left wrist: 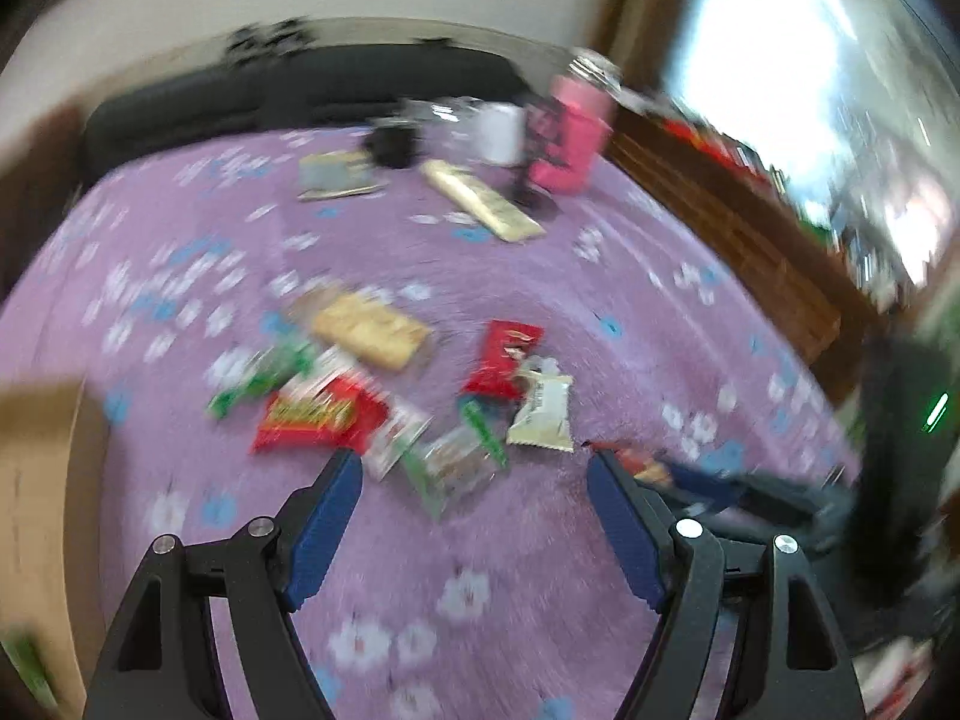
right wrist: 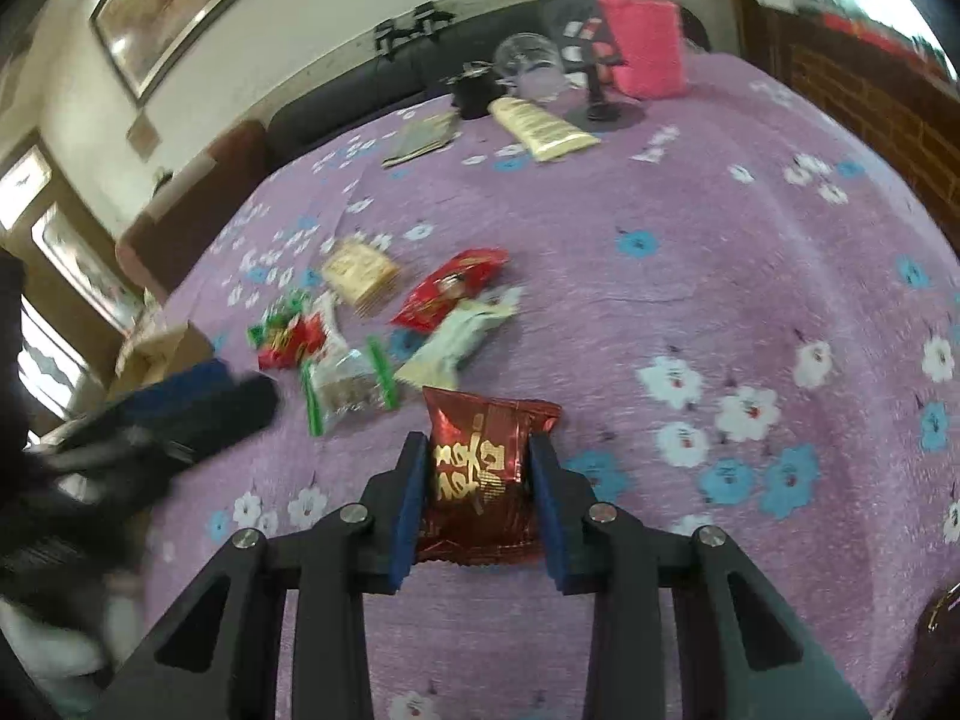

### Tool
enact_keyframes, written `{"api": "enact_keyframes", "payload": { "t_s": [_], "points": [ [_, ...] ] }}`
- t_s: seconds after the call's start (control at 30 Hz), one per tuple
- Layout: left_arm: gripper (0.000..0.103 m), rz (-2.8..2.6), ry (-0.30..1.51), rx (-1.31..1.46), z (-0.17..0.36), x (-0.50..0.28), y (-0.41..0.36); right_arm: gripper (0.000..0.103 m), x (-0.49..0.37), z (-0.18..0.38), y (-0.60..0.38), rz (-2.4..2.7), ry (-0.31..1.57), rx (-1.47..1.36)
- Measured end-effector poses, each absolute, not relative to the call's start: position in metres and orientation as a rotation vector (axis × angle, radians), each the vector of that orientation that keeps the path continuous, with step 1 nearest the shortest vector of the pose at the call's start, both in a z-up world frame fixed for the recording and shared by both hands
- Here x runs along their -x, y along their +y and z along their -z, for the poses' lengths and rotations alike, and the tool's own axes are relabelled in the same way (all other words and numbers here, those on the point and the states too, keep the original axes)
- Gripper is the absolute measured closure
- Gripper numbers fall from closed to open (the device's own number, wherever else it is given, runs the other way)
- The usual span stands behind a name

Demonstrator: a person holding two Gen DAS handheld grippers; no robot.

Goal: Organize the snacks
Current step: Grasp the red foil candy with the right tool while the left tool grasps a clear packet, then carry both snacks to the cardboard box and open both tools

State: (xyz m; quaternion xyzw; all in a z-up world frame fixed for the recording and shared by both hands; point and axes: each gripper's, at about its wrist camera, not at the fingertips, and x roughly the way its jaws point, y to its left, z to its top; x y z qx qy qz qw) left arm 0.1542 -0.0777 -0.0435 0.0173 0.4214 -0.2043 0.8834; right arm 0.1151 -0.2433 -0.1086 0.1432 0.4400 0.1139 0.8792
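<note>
Across the left wrist view, motion-blurred, the left gripper (left wrist: 474, 468) hangs wide open and empty over the purple floral cloth (left wrist: 600, 276), with the snack pile (left wrist: 384, 396) just ahead of its tips and a cardboard box (left wrist: 42, 480) at the left edge, a likely drop spot. Print on the red-yellow packet (left wrist: 312, 417) is too smeared to read. Over in the right wrist view, the right gripper (right wrist: 480, 480) has its blue pads pressed on both sides of a dark red foil packet (right wrist: 483, 474) lying on the cloth, apart from the pile. Good practice here: squeeze lightly mid-packet, lift straight, avoid crushing contents. Gold lettering shows on the foil, upside down and not legible; no brand readable.
</note>
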Motion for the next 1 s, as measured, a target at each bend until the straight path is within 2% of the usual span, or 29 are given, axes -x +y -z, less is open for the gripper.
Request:
{"api": "enact_keyframes", "payload": {
  "t_s": [0.1, 0.13, 0.23, 0.53, 0.63, 0.73, 1.0],
  "points": [
    [0.024, 0.445, 0.922, -0.153, 0.060, -0.169, -0.096, 0.071, -0.118, 0.108, -0.258, -0.221, 0.913, -0.344],
    [0.028, 0.448, 0.938, -0.180, 0.066, -0.173, -0.099, 0.071, -0.118, 0.107, -0.261, -0.216, 0.911, -0.351],
    [0.055, 0.465, 0.994, -0.189, 0.077, -0.183, -0.100, 0.071, -0.119, 0.107, -0.262, -0.216, 0.913, -0.358],
    [0.056, 0.499, 0.981, -0.180, 0.079, -0.170, -0.105, 0.071, -0.119, 0.110, -0.258, -0.222, 0.923, -0.348],
    [0.062, 0.485, 0.971, -0.152, 0.078, -0.168, -0.104, 0.071, -0.118, 0.108, -0.258, -0.220, 0.910, -0.345],
    [0.062, 0.478, 0.945, -0.107, 0.070, -0.156, -0.096, 0.071, -0.117, 0.108, -0.259, -0.223, 0.899, -0.350],
    [0.062, 0.420, 0.851, 0.050, 0.027, -0.111, -0.030, 0.071, -0.109, 0.100, -0.243, -0.282, 0.842, -0.311]
  ]
}}
